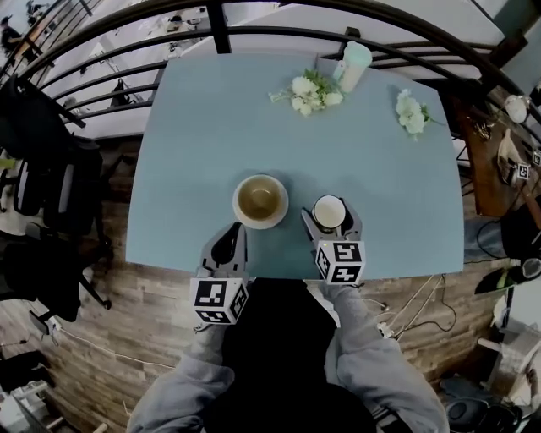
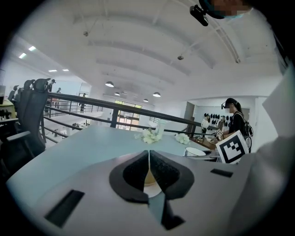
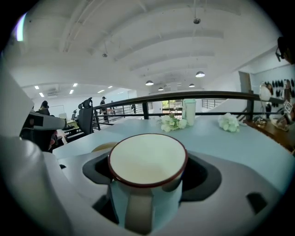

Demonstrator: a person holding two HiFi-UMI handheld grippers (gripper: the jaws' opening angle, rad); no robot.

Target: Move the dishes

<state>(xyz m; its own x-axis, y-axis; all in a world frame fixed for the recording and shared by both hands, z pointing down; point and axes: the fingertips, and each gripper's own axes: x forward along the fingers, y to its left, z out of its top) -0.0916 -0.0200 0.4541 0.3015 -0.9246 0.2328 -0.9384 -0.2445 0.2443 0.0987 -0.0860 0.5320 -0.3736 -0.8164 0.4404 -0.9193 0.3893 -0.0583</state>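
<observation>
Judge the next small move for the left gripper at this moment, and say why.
Probably open the left gripper: the left gripper view shows its fingers pressed together with nothing between them, and in the head view it points at the near rim of the beige round bowl on the light blue table. Shut fingers likely cannot take that rim.

On the desk, the bowl sits toward the near edge. The mug stands just beside it at its 3 o'clock, between the jaws of the right gripper. The left gripper lies at the bowl's 7 o'clock, over the desk's near edge. Well apart at the bowl's 12 o'clock lies a flower bunch, with a tumbler at its 2 o'clock and a second flower bunch at its 4 o'clock. A railing runs behind the desk. Chairs stand on the floor at the desk's 9 o'clock.
</observation>
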